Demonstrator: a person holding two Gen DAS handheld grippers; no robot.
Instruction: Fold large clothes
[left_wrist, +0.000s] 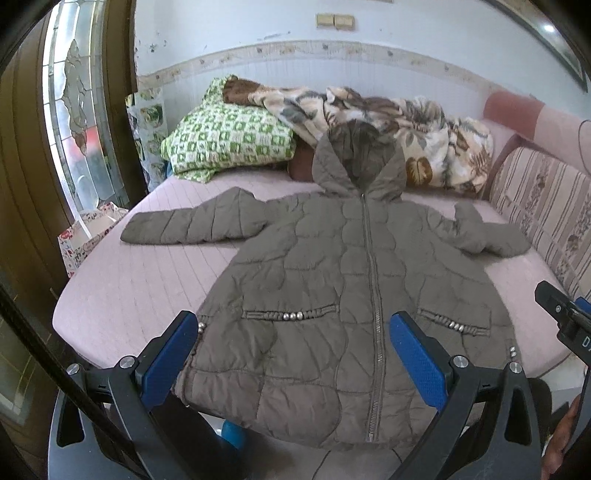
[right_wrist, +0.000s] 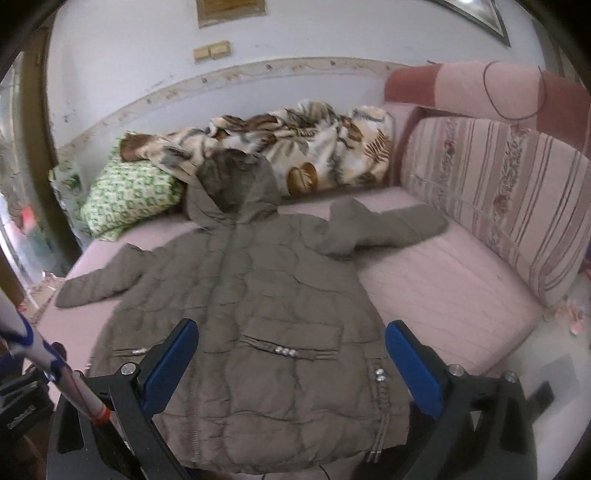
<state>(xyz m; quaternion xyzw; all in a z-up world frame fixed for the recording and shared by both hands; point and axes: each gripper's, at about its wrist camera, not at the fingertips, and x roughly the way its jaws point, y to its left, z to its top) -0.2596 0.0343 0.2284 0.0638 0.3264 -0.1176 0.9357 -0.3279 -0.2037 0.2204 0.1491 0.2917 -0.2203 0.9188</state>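
The olive-brown quilted hooded jacket (left_wrist: 332, 280) lies flat, zipped, on the pink bed (left_wrist: 122, 295), hood far, hem nearest, both left tongs (left_wrist: 295, 354) and right tongs (right_wrist: 291, 362) gaping wide, empty, above that hem.

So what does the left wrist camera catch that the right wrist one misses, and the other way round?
Only the left wrist view shows the glass-panelled door and the patterned bag beside the bed, plus the right tool's black tip at its edge.

Only the right wrist view shows the whole striped cushion and the pink headrest above it.

Both show the brown hooded jacket spread flat and zipped on the pink bed, the green checked pillow, the leaf-print blanket, and open blue-padded tools.
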